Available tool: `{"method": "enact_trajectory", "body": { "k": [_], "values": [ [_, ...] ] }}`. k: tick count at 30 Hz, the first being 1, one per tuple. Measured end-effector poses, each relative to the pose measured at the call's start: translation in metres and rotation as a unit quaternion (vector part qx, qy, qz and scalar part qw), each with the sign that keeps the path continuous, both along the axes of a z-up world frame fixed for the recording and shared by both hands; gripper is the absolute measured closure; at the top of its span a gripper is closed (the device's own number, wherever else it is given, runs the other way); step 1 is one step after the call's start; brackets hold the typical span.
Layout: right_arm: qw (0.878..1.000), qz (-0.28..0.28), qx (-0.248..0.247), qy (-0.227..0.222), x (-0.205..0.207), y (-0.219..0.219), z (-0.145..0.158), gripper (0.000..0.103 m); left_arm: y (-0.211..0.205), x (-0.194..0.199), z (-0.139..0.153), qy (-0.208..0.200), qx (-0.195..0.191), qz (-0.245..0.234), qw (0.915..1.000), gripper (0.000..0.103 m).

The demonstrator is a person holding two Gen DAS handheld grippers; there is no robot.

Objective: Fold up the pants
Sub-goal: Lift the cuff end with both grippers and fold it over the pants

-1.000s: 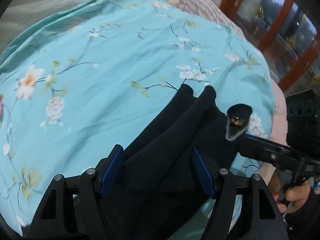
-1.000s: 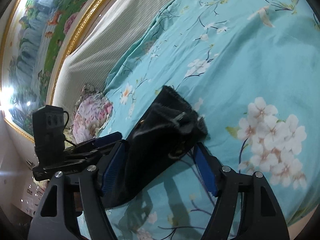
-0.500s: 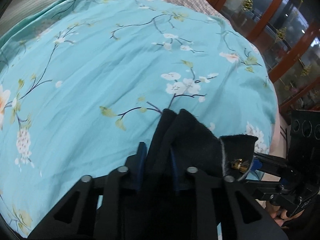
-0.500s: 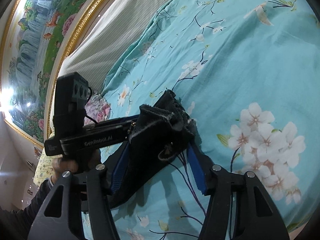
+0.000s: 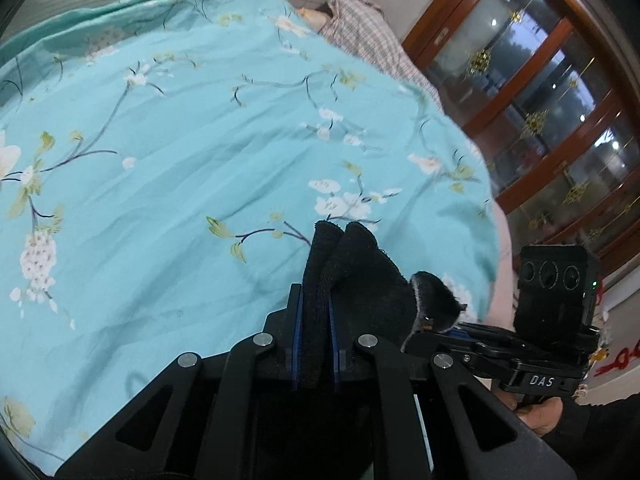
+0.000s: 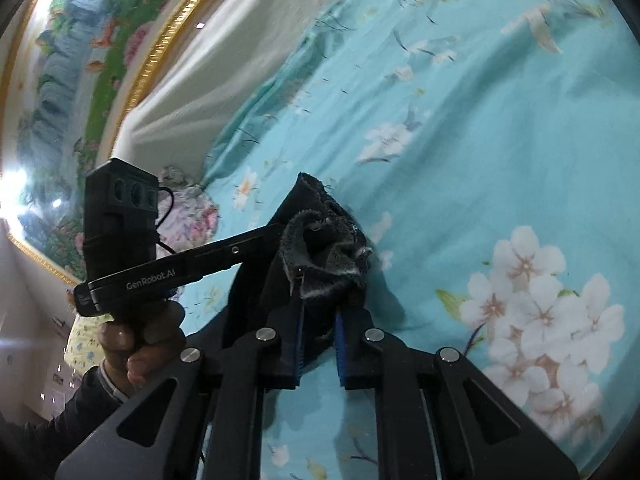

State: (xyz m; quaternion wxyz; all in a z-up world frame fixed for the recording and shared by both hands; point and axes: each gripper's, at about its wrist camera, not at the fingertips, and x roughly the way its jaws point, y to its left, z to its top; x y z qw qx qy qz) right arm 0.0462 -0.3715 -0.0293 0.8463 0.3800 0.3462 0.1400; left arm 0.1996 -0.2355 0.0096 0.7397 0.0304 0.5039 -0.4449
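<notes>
The black pants (image 5: pixel 352 276) are bunched and lifted above a turquoise floral bedspread (image 5: pixel 160 168). My left gripper (image 5: pixel 315 320) is shut on a fold of the pants, its blue pads pressed against the cloth. My right gripper (image 6: pixel 318 320) is shut on the waistband end of the pants (image 6: pixel 324 248), where a grey inner lining shows. The two grippers hold the pants side by side. The right gripper also shows in the left wrist view (image 5: pixel 452 330), and the left gripper shows in the right wrist view (image 6: pixel 276 236). The rest of the pants hangs below, hidden.
A plaid pillow (image 5: pixel 372 44) lies at the bed's far end. Wooden glass doors (image 5: pixel 540 120) stand beyond the right side of the bed. A grey headboard (image 6: pixel 224 64) and a gold-framed painting (image 6: pixel 80 60) stand behind. A floral pillow (image 6: pixel 188 216) lies near the headboard.
Both grippers closed on the pants, the left first and the right after. The pants have been lifted off the bedspread and the two grippers have come closer together.
</notes>
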Motion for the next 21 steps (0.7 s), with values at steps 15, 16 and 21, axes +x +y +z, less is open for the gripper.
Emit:
{"method": "enact_trajectory", "body": {
  "k": [15, 16, 21],
  "values": [
    [0.973, 0.141, 0.155, -0.095, 0.007, 0.060, 0.032, 0.090, 0.122, -0.042, 0.052, -0.012, -0.111, 0.111, 0.9875, 0.093],
    [0.971, 0.151, 0.158, -0.095, 0.008, 0.067, 0.033, 0.090, 0.131, -0.046, 0.053, -0.012, -0.114, 0.118, 0.9863, 0.093],
    [0.963, 0.200, 0.159, -0.083, 0.016, 0.107, 0.035, 0.090, 0.181, -0.061, 0.048, -0.007, -0.124, 0.161, 0.9791, 0.093]
  ]
}}
